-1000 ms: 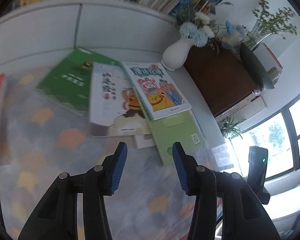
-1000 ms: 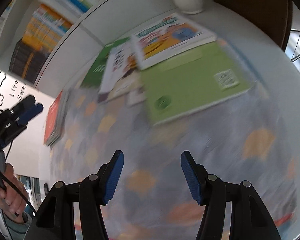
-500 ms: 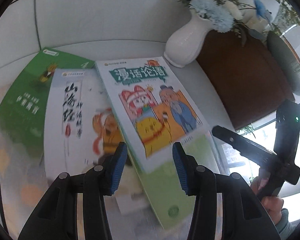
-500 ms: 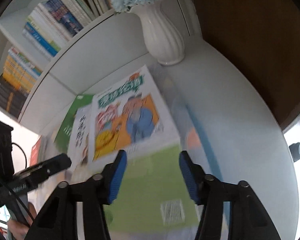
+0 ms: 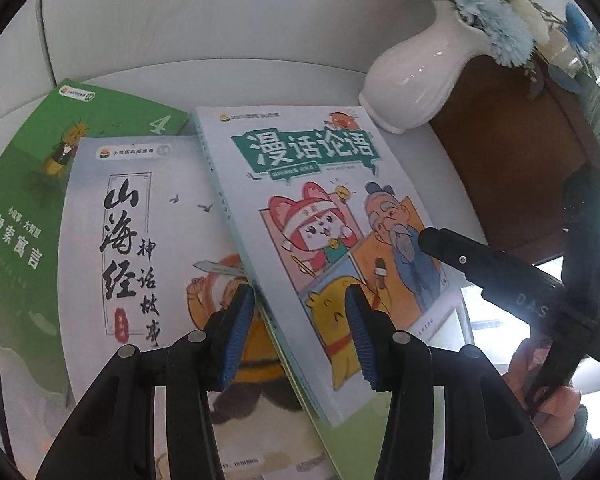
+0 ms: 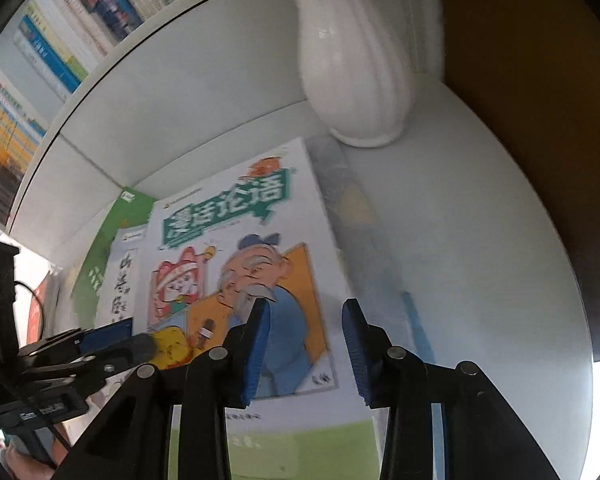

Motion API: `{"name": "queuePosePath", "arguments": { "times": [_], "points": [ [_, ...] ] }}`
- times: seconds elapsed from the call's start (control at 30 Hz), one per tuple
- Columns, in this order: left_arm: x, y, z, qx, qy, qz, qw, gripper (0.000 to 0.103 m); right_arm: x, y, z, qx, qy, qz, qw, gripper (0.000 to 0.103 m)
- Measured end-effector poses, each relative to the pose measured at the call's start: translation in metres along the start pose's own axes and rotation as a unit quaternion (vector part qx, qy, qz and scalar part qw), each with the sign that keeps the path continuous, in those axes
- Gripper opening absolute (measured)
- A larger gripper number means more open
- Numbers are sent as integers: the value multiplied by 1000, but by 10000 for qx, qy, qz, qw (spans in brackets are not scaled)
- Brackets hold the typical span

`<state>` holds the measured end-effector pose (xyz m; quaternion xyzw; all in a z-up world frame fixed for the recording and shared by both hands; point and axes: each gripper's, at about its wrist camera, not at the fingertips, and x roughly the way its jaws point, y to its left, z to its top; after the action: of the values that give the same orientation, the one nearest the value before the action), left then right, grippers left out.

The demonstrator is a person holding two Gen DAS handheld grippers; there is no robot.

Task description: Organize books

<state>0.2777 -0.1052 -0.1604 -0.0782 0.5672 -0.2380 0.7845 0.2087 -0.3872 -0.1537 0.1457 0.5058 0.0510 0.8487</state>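
A cartoon-cover book with a teal title banner [image 5: 320, 216] lies on top of an overlapping pile; it also shows in the right wrist view [image 6: 240, 264]. Beneath it lie a white book with black brush lettering [image 5: 136, 232], a dark green book [image 5: 20, 200] and a light green book [image 6: 300, 452]. My left gripper [image 5: 300, 332] is open, its jaws astride the cartoon book's left edge near its lower corner. My right gripper [image 6: 304, 348] is open over that book's right edge. Each gripper shows in the other's view: the right [image 5: 500, 276], the left [image 6: 88, 352].
A white vase [image 5: 416, 76] with pale blue flowers stands just beyond the books, close to the cartoon book's far corner. A dark brown cabinet [image 5: 520, 152] is at the right. A white shelf wall [image 6: 180, 112] rises behind, with rows of books [image 6: 40, 80] above.
Both grippers have moved forward and down onto the pile, closing in on the cartoon book from either side. The books have not moved. Both stay open.
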Motion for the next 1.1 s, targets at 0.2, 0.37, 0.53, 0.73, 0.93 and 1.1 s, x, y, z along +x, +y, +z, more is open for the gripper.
{"name": "queuePosePath", "arguments": {
  "times": [0.2, 0.37, 0.53, 0.73, 0.93, 1.1],
  "points": [
    [2, 6, 0, -62, -3, -113, 9999, 44, -1, 7, 10, -242, -210, -428, 9986, 37],
    [-2, 2, -4, -99, -135, -249, 9996, 44, 9, 25, 3, -460, 4, -126, 9989, 37],
    [-14, 1, -21, 19, -125, -102, 9999, 45, 0, 72, -22, -1052, -129, -198, 9942, 36],
    [-22, 15, -14, -267, -197, -197, 9993, 45, -7, 18, 6, -38, -68, -388, 9992, 44],
    [6, 7, 1, -206, -1, -240, 9995, 44, 7, -16, 12, 550, 98, -11, 9984, 57],
    [10, -1, 2, -77, -85, -170, 9998, 45, 19, 6, 4, 158, 87, -154, 9997, 58]
  ]
}}
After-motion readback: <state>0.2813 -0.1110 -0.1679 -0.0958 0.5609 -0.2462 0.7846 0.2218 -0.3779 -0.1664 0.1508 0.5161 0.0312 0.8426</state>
